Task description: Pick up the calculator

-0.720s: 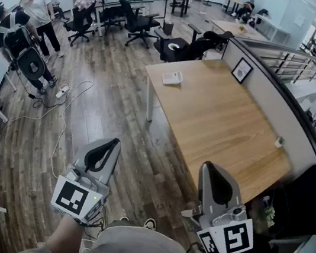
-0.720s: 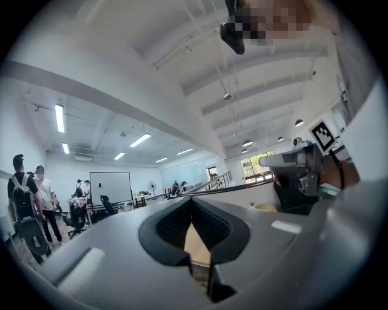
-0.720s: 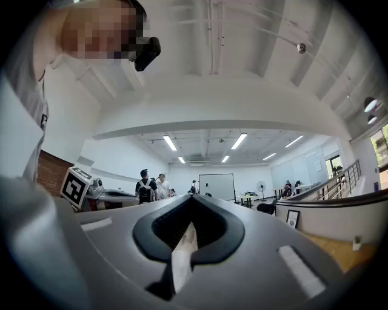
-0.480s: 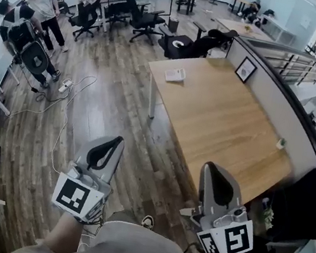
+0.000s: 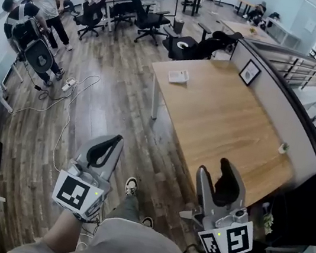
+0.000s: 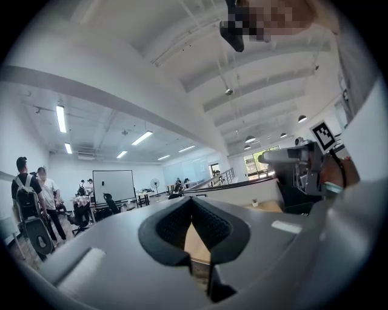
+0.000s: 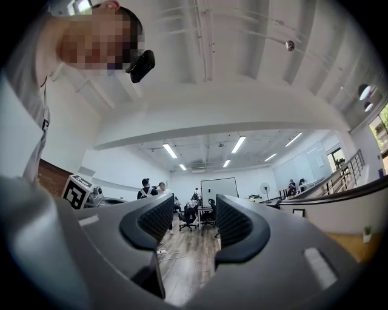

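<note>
The right tool (image 5: 215,168) is released: its two dark padded jaws stand well apart with nothing between them, only wooden floor (image 5: 113,109) and distant office chairs showing through the gap in the right gripper view. The left tool (image 5: 113,141) is clenched on nothing, its jaw tips meeting at the front around an empty loop. Both are held level or nearly so in front of the person's body, over the floor and short of the near end of the long wooden counter (image 5: 224,128), the right one closer to its edge. One shoe (image 5: 130,185) shows below, between the two tools. The calculator (image 5: 178,76), which I take to be the pale flat thing, lies near the far left corner of the counter, well apart from both tools and with bare wood around it; a small potted plant (image 5: 284,149) sits by the partition on the right edge. The step in hand looks like the approach, with nothing grasped yet. The next move likely calls for walking along the counter's left side to that far corner, tipping the open right tool down over the calculator, and straddling its short sides before closing. Because the thing is thin and lies flat, the jaws probably need to come in low to catch its edges.
</note>
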`<state>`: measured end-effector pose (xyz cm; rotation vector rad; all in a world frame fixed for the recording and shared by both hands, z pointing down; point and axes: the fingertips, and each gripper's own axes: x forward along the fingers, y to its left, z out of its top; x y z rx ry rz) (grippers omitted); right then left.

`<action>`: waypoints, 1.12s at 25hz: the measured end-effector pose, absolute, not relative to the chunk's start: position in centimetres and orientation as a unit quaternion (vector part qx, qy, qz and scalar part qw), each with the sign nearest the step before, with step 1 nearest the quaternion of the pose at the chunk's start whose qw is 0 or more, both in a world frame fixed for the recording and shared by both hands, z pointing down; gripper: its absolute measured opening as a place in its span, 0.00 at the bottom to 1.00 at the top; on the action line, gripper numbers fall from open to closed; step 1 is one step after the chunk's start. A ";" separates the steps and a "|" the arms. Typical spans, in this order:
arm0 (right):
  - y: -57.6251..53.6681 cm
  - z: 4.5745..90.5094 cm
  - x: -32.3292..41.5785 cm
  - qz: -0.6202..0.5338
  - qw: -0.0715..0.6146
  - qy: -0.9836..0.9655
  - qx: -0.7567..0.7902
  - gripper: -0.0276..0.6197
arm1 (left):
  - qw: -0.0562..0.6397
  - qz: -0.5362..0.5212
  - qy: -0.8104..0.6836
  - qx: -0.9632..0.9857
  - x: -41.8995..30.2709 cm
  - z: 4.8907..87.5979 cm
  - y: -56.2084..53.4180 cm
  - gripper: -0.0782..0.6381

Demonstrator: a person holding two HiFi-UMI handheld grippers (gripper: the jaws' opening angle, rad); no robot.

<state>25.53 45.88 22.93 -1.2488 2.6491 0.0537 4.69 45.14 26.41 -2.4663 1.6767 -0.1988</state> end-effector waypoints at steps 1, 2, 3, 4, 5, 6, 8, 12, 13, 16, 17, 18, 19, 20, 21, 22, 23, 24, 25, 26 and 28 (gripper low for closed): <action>45.6 22.9 25.3 0.020 0.104 0.900 -0.424 0.35 | 0.077 -0.065 0.560 -0.823 4.5 26.4 44.8 0.11; 45.2 22.9 25.1 0.021 0.101 0.900 -0.424 0.35 | 0.076 -0.063 0.559 -0.823 4.3 26.4 44.4 0.11; 44.7 22.9 24.9 0.021 0.098 0.900 -0.423 0.35 | 0.070 -0.063 0.560 -0.823 4.1 26.5 43.9 0.11; 44.2 23.0 24.6 0.020 0.096 0.901 -0.423 0.35 | 0.065 -0.064 0.561 -0.823 3.9 26.6 43.5 0.11; 43.5 23.1 24.4 0.018 0.093 0.901 -0.422 0.35 | 0.062 -0.064 0.561 -0.823 3.7 26.7 42.9 0.11; 42.8 23.3 24.2 0.016 0.091 0.902 -0.422 0.35 | 0.062 -0.065 0.561 -0.823 3.5 26.8 42.2 0.11; 41.2 23.8 23.7 0.010 0.086 0.903 -0.422 0.35 | 0.067 -0.062 0.562 -0.822 3.0 27.0 40.8 0.11; 37.1 24.9 22.0 -0.003 0.076 0.904 -0.421 0.35 | 0.064 -0.059 0.560 -0.824 1.4 27.6 37.3 0.11; 35.8 25.1 21.5 -0.008 0.074 0.904 -0.420 0.35 | 0.058 -0.060 0.561 -0.824 0.9 27.9 36.2 0.11; 31.9 25.9 19.7 -0.024 0.067 0.905 -0.418 0.35 | 0.069 -0.054 0.559 -0.825 -1.0 28.0 32.4 0.11; 30.5 26.2 19.0 -0.029 0.064 0.905 -0.419 0.35 | 0.067 -0.054 0.558 -0.825 -1.6 28.1 31.1 0.11; 29.1 26.3 18.3 -0.035 0.060 0.905 -0.420 0.35 | 0.062 -0.056 0.558 -0.826 -2.4 28.1 29.8 0.11; 27.6 26.4 17.6 -0.039 0.056 0.904 -0.422 0.35 | 0.056 -0.058 0.556 -0.827 -3.1 28.1 28.4 0.11; 26.1 26.5 16.9 -0.044 0.052 0.903 -0.425 0.35 | 0.055 -0.058 0.554 -0.829 -3.8 28.0 26.9 0.11; 24.4 26.6 16.1 -0.050 0.047 0.901 -0.428 0.35 | 0.057 -0.058 0.552 -0.830 -4.6 27.8 25.3 0.11; 22.8 26.8 15.2 -0.056 0.044 0.900 -0.431 0.35 | 0.058 -0.059 0.549 -0.832 -5.5 27.6 23.7 0.11; 21.1 26.9 14.4 -0.063 0.041 0.898 -0.434 0.35 | 0.057 -0.060 0.546 -0.833 -6.4 27.6 22.1 0.11; 19.5 27.1 13.4 -0.070 0.038 0.896 -0.437 0.35 | 0.055 -0.062 0.543 -0.836 -7.3 27.6 20.6 0.11; 18.0 27.3 12.5 -0.076 0.035 0.894 -0.440 0.35 | 0.052 -0.064 0.539 -0.838 -8.1 27.7 19.0 0.11; 16.6 27.4 11.6 -0.080 0.033 0.892 -0.443 0.35 | 0.050 -0.066 0.534 -0.842 -8.8 27.9 17.6 0.11; 13.9 27.7 9.8 -0.083 0.028 0.889 -0.450 0.35 | 0.046 -0.071 0.523 -0.848 -10.0 28.4 14.9 0.11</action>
